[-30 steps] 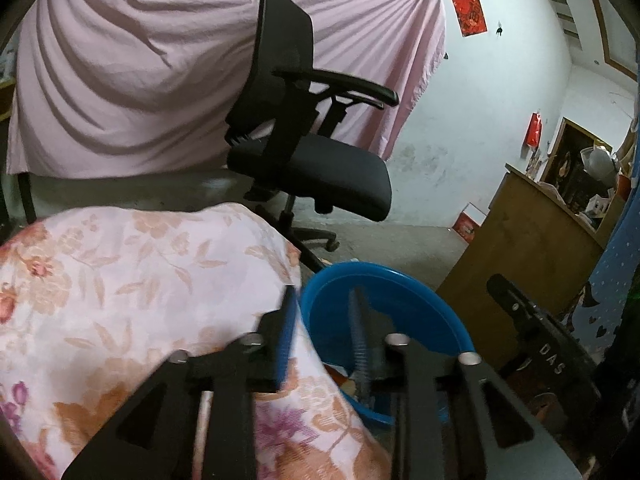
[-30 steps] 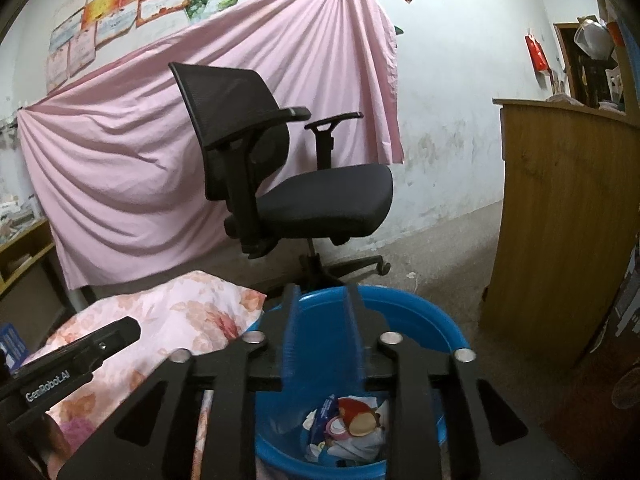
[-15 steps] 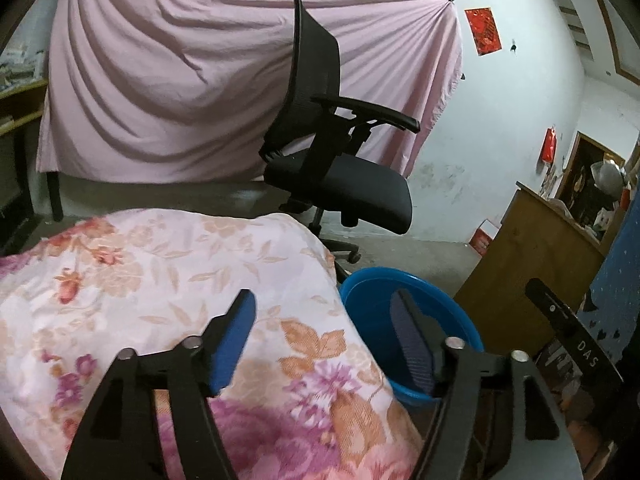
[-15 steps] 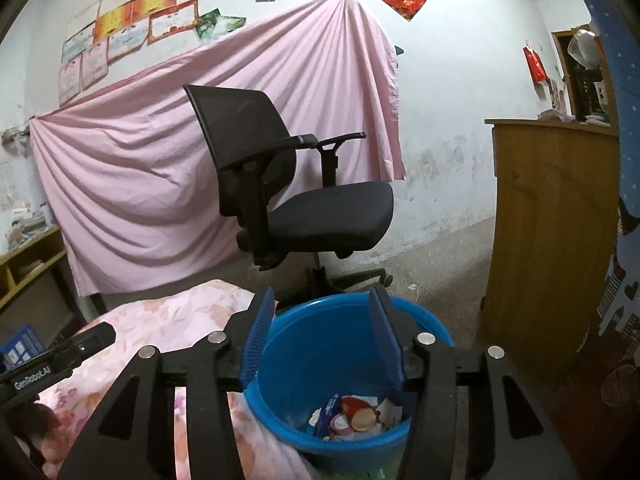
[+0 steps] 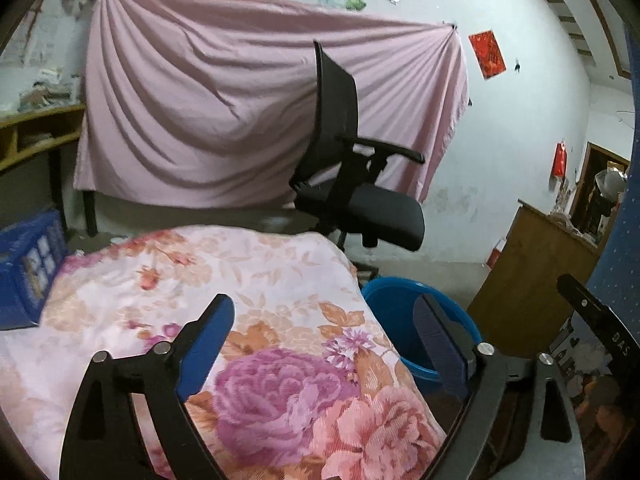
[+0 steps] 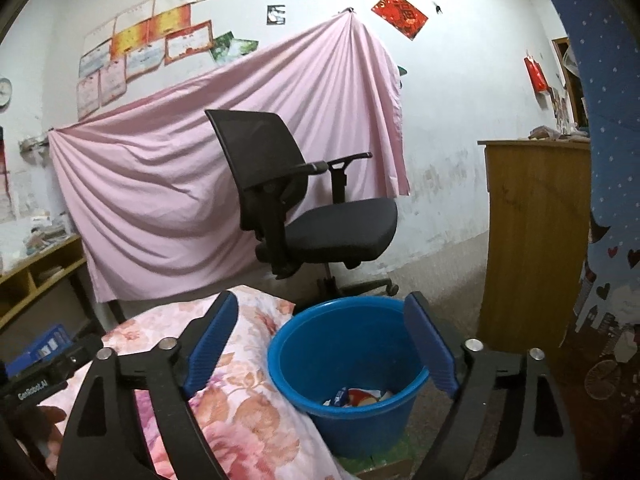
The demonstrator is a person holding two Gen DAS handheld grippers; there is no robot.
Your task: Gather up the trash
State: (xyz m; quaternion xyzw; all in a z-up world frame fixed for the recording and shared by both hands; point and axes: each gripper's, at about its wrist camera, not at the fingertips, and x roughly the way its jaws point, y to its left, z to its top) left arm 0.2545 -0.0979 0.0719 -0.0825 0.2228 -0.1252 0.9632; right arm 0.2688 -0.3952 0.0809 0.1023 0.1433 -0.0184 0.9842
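Observation:
A blue plastic bucket (image 6: 320,344) stands beside the floral-covered table; it holds several scraps of trash (image 6: 356,396). In the left wrist view the bucket (image 5: 392,300) shows at the table's right edge. My left gripper (image 5: 324,340) is open and empty above the floral cloth (image 5: 180,280). My right gripper (image 6: 322,340) is open and empty, held above and in front of the bucket. No loose trash shows on the cloth.
A black office chair (image 6: 320,216) stands behind the bucket before a pink sheet (image 6: 180,180) hung on the wall. A wooden cabinet (image 6: 532,240) is to the right. A blue crate (image 5: 28,260) sits at the left, with shelves (image 6: 36,276) behind.
Both grippers have opened wide from near shut and pulled back and upward from the bucket, so more of the cloth and room shows.

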